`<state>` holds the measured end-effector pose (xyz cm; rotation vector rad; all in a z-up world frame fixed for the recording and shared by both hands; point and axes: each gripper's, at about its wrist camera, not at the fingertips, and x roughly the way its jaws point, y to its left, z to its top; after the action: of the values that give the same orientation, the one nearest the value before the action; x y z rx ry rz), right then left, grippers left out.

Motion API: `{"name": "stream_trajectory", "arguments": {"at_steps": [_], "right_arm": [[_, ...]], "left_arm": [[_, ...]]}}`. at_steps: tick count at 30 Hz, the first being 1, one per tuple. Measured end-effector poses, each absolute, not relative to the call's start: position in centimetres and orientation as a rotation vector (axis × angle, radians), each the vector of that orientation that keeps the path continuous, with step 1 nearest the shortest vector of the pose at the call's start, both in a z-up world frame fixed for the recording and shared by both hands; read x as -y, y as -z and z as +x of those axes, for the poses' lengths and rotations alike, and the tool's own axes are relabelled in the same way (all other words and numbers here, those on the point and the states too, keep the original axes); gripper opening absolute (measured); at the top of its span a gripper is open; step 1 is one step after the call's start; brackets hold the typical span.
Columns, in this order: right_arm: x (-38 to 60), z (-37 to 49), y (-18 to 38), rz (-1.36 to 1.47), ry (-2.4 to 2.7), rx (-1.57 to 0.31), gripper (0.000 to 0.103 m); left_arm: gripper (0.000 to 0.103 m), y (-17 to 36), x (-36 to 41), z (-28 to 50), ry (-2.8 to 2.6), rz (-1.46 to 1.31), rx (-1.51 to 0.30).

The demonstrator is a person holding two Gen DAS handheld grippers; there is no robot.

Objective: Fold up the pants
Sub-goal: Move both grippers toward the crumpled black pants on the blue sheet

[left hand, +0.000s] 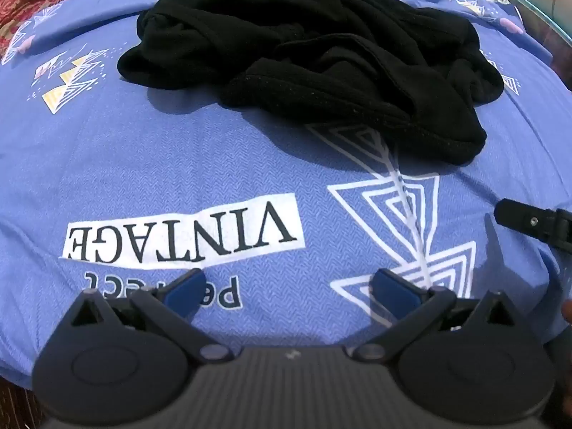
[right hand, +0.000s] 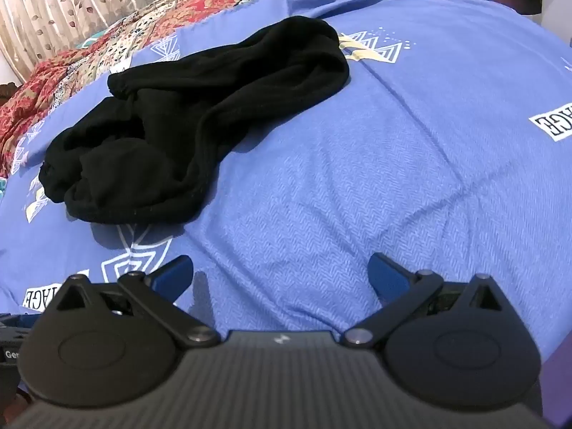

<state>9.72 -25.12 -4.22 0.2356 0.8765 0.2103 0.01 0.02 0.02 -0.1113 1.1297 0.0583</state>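
Observation:
Black pants (left hand: 314, 60) lie crumpled in a heap on a blue printed bedsheet (left hand: 178, 164). In the left wrist view the heap is ahead and slightly right of my left gripper (left hand: 286, 287), which hangs open over the sheet with nothing between its blue pads. From the right wrist camera the pants (right hand: 186, 125) lie ahead to the left. My right gripper (right hand: 280, 273) stands open above bare sheet (right hand: 357, 178), apart from the cloth. A finger of the right gripper (left hand: 532, 223) shows at the right edge of the left wrist view.
A red patterned quilt (right hand: 107, 46) lies along the far left side of the bed, with a leaf-print curtain (right hand: 71, 3) behind it. The sheet carries white triangle prints (left hand: 393, 207) and a "VINTAGE" label (left hand: 182, 232). A glass edge (left hand: 536, 3) sits at the far right.

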Motion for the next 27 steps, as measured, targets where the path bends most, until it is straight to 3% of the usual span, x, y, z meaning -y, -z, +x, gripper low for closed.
{"name": "stream_trajectory", "arguments": {"at_steps": [27], "right_arm": [[24.6, 9.7, 4.3, 0.172, -0.208, -0.859, 0.103]], "left_arm": [[0.103, -0.4, 0.4, -0.1, -0.065, -0.084, -1.095]]}}
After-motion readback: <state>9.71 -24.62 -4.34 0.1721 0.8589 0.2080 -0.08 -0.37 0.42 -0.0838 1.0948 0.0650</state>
